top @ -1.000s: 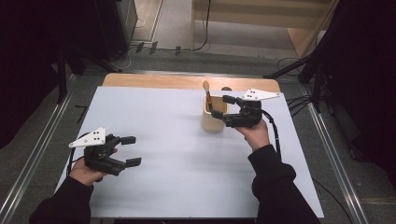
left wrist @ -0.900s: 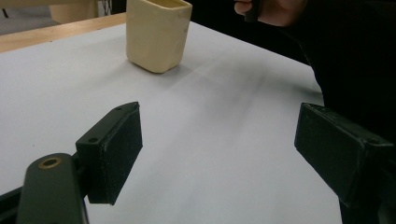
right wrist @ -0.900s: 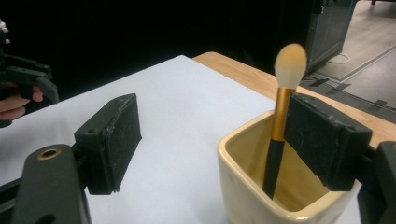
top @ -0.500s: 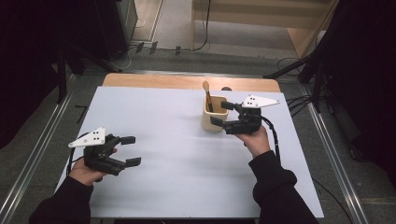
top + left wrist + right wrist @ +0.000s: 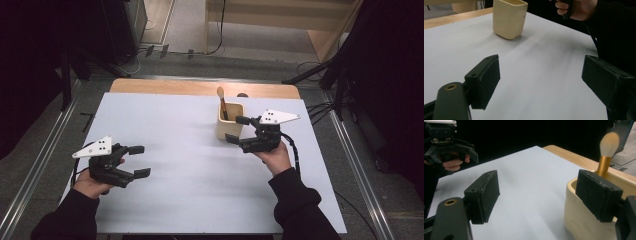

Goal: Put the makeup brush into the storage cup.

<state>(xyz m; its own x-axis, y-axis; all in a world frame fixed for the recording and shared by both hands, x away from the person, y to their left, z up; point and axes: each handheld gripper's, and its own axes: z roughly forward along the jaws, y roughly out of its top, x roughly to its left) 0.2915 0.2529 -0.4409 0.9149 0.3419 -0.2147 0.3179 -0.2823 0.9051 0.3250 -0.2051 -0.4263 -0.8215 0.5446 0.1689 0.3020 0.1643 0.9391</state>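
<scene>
While the cup (image 5: 229, 121) hides the brush (image 5: 222, 101) handle's lower end, both tongs gape empty.

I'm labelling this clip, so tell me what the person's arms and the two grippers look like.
Both arms wear black long sleeves. The left gripper and right gripper are black, each with two blocky rectangular jaws and a pale three-cornered plate on top dotted with small holes. A black cable trails from the right one.
</scene>
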